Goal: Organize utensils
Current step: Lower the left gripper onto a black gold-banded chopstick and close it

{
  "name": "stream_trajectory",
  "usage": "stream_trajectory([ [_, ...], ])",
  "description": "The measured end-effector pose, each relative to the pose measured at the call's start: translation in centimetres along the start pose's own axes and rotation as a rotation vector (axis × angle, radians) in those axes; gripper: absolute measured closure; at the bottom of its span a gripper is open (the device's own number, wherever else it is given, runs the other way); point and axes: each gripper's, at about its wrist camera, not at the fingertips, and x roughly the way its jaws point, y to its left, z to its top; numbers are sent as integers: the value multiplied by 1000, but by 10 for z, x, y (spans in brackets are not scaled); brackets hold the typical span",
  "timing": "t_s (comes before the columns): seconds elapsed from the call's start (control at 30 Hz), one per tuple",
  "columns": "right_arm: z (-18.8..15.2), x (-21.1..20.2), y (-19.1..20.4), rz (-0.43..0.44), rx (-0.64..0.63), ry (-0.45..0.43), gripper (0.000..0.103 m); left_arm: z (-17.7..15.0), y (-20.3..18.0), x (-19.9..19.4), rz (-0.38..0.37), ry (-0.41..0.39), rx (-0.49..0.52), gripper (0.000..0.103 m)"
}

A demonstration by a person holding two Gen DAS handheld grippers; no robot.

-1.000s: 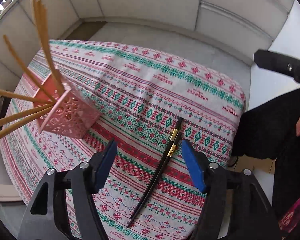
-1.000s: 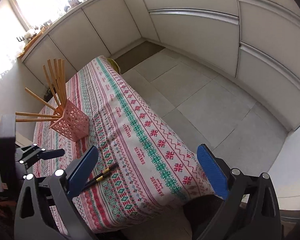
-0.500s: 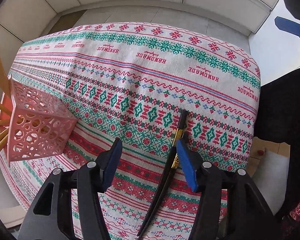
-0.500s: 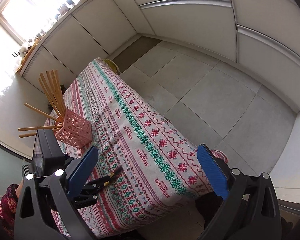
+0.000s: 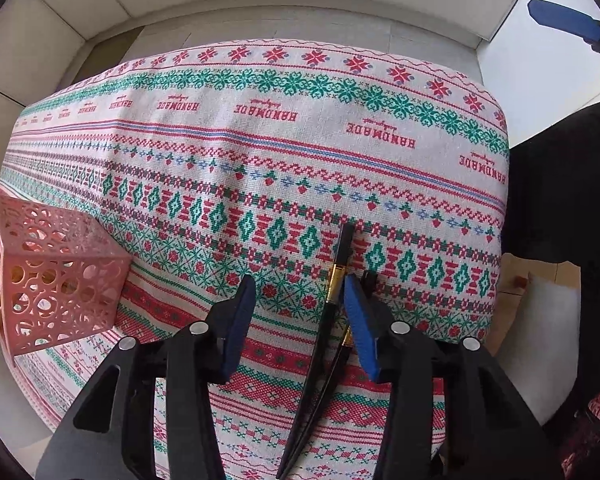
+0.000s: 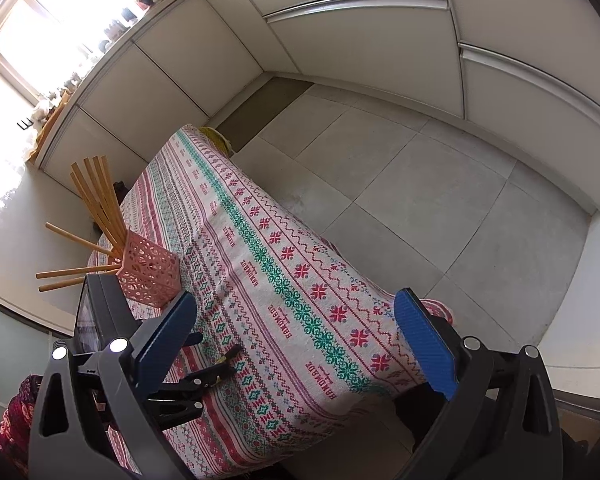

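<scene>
Left claw [image 5: 298, 312] pointing down, closing around black chopsticks [image 5: 332, 320]

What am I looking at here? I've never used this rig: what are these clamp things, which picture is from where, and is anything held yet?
No robot arm: a person carries a two-finger tool in each hand, each with a wide-angle camera looking along its fingers.

One picture looks straight down from the left tool. The other looks slanting down from the right tool, hanging beyond the table edge, wide open and empty.

On the patterned tablecloth lie black chopsticks with gold bands. A pink holder holds wooden chopsticks.

The left tool's jaws have just been closing. The black chopsticks lie between them, right against one blue pad; the other pad stands clear, so nothing is gripped yet.
</scene>
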Motion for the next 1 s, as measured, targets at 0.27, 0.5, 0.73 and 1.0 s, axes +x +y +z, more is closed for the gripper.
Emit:
stream_trajectory([
  [0.27,0,2,1,-10,-1,5,7,16,-2,7,-24,26,18,64],
  [0.5,-1,6,1,-22,-1,16,7,9,9,3,-51,22,19,71],
  [0.73,-2,11,5,-36,-11,36,7,-3,19,3,-114,9,-90,91],
  [1.0,-12,23,20,-51,-73,97,7,-51,68,6,-183,-17,-437,95],
])
